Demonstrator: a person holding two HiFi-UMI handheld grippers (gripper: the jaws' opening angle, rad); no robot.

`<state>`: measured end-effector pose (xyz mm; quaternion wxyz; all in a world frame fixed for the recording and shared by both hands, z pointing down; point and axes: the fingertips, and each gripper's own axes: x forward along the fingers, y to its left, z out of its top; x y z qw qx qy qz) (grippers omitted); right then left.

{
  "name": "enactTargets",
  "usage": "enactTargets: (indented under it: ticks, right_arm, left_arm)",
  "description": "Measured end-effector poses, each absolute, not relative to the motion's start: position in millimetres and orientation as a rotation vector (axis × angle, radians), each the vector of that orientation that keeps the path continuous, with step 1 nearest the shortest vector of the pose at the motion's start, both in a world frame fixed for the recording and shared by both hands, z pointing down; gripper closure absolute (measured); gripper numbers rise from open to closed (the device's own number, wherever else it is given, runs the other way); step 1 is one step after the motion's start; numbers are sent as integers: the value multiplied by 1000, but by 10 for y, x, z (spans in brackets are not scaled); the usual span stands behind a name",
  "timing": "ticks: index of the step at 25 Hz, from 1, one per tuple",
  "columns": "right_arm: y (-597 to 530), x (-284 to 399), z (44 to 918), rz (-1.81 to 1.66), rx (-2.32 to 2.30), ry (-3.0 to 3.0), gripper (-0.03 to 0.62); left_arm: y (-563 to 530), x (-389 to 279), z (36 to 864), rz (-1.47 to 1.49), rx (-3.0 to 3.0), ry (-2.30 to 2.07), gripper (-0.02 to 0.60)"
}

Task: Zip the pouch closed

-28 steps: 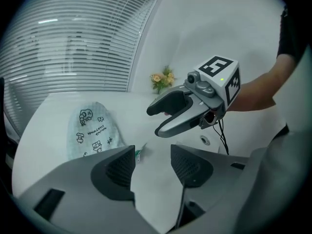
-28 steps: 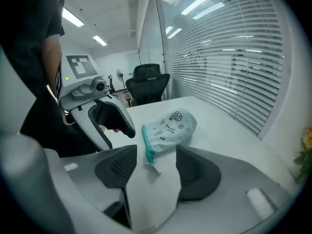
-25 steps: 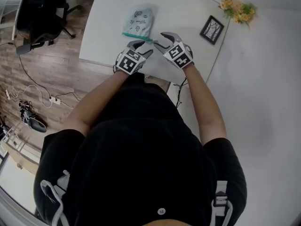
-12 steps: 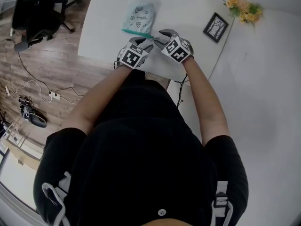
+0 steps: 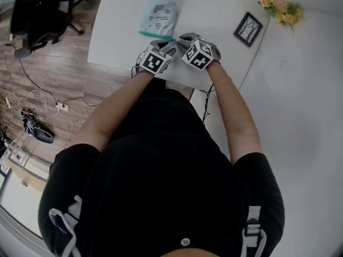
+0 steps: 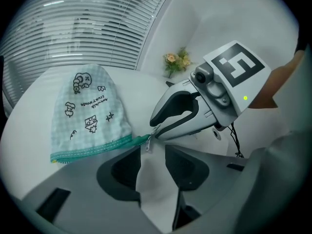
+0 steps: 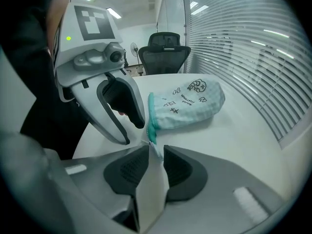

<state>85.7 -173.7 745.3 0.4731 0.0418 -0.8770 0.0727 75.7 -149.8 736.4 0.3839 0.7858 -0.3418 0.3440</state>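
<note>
A pale green checked pouch with cartoon prints lies on the white table, its teal zipper edge facing me. Both grippers meet at the zipper's right end. My left gripper is open, and the small zipper pull lies just ahead of its pads. My right gripper is open too, with the teal end tab reaching into its narrow gap; the pads do not clearly press it. Both pairs of jaws have just been closing. In the head view the left gripper and right gripper stand side by side.
A small framed picture and a bunch of flowers sit at the table's far right. The table's front edge runs just under my hands. An office chair and cables are on the wooden floor to the left.
Both grippers have sunk and moved in toward the pouch's zipper end. They now sit closer together, and their jaws are narrower than before.
</note>
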Motion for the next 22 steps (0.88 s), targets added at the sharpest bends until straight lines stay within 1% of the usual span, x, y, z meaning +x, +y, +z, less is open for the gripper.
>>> enactTargets:
  ticks: [3, 5, 20, 22]
  right_arm:
    - [-1730, 857, 7485, 183, 100, -2140, 536]
    - [-1733, 856, 7493, 202, 106, -2142, 554]
    - [-1641, 754, 7379, 327, 118, -2202, 568]
    - [-1615, 732, 7357, 335, 112, -2213, 568]
  left_arm:
    - [-1511, 741, 7380, 874, 1993, -878, 422]
    - [-1513, 736, 7392, 878, 1992, -873, 423]
    - [-1467, 692, 7497, 895, 1945, -879, 449]
    - [-1483, 694, 7523, 883, 1949, -885, 460]
